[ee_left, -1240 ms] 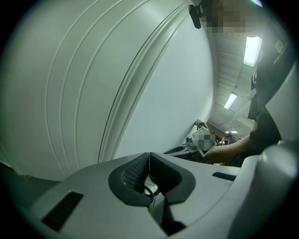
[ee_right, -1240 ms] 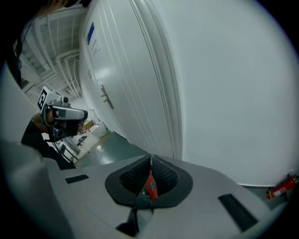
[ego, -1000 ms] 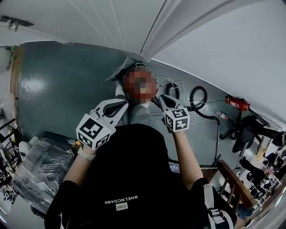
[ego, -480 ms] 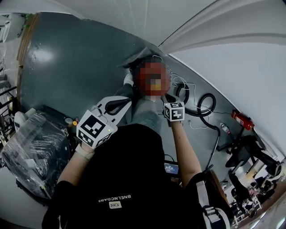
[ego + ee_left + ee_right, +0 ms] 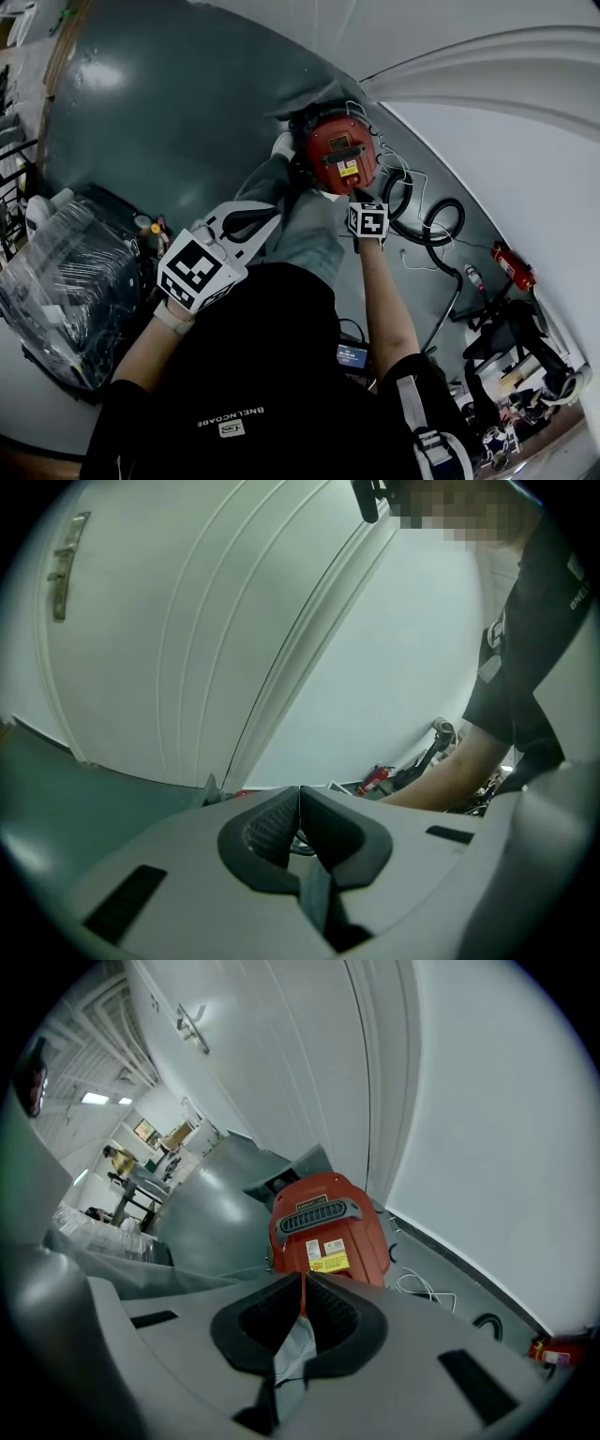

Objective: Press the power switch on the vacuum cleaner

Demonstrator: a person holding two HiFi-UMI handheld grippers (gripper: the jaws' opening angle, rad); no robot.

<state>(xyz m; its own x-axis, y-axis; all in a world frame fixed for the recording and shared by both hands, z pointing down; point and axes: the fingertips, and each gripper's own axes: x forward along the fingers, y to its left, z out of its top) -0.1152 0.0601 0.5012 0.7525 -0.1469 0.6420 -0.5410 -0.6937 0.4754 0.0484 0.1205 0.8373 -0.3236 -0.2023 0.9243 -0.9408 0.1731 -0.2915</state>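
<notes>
A red vacuum cleaner (image 5: 339, 155) sits on the grey-green floor by the white wall, with a black grille and a yellow label on top. Its switch I cannot make out. My right gripper (image 5: 359, 197) is stretched out just short of the vacuum's near edge, jaws shut on nothing. In the right gripper view the vacuum cleaner (image 5: 328, 1227) fills the space straight beyond the right gripper (image 5: 303, 1277). My left gripper (image 5: 270, 210) hangs back over my leg, shut and empty. The left gripper (image 5: 300, 789) faces the white wall and door.
A black hose (image 5: 441, 220) and white cables (image 5: 405, 178) lie on the floor right of the vacuum. A red fire extinguisher (image 5: 511, 265) lies further right. A plastic-wrapped bundle (image 5: 56, 281) stands at the left. A person (image 5: 120, 1159) stands far off.
My right gripper has reached farther forward, toward the vacuum. The left gripper has hardly moved. My view has swung, so the vacuum sits higher and nearer the middle.
</notes>
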